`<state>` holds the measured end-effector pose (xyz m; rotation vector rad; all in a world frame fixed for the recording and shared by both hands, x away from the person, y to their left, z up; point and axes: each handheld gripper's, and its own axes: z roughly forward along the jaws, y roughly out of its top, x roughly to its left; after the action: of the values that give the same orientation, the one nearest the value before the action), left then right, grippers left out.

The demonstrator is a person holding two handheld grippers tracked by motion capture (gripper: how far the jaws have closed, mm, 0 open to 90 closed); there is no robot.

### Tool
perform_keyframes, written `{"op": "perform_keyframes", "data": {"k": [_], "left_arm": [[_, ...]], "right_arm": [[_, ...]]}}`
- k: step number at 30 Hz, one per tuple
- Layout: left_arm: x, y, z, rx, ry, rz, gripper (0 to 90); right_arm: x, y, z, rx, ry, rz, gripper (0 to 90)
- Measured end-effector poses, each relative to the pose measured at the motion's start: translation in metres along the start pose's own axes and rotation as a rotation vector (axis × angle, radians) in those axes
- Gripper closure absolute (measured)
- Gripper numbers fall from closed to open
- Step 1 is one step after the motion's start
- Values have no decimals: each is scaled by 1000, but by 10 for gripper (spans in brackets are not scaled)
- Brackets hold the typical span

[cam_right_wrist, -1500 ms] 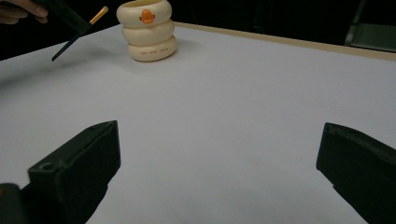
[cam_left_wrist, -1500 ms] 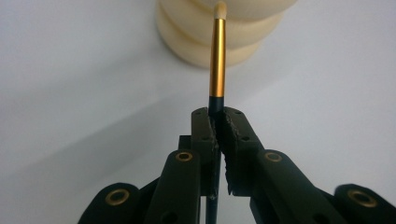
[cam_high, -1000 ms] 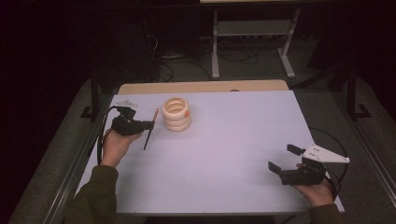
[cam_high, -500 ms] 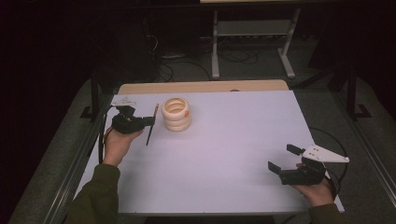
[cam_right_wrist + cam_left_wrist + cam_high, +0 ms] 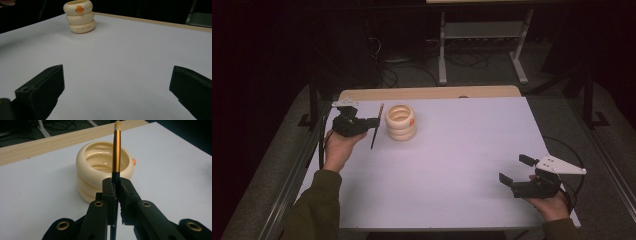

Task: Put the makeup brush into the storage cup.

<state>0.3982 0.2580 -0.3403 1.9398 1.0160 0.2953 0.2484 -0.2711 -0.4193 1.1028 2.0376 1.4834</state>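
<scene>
A cream ribbed cup [image 5: 401,121] with an orange mark stands at the back left of the white table [image 5: 472,140]. Just left of it, my left gripper [image 5: 371,125] is shut on a slim brush [image 5: 376,127] with a black handle, gold ferrule and pale tip. In the left gripper view the brush [image 5: 116,150] rises upright from the closed jaws [image 5: 117,186], in front of the cup [image 5: 105,170]. My right gripper [image 5: 514,168] rests open near the front right corner, nothing between its jaws [image 5: 117,82]. The cup [image 5: 79,16] is far off in that view.
A wooden strip [image 5: 427,93] runs along the table's far edge. Beyond it stand a metal stand [image 5: 482,45] and loose cables on a dark floor. A metal rail [image 5: 294,175] borders the table's left side.
My left hand has carried the brush a little farther from the person, up beside the cup. The right gripper has stayed where it was.
</scene>
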Motion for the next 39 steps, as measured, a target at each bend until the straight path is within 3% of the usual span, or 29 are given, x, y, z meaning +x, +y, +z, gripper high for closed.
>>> {"op": "perform_keyframes", "data": {"k": [13,39], "left_arm": [[-7,27,3,-31,-11,39,837],[-8,43,14,-56,-7,60,837]], "right_arm": [[-1,0,-1,-4,2,2,0],[-1,-1,0,0,2,5,0]]}}
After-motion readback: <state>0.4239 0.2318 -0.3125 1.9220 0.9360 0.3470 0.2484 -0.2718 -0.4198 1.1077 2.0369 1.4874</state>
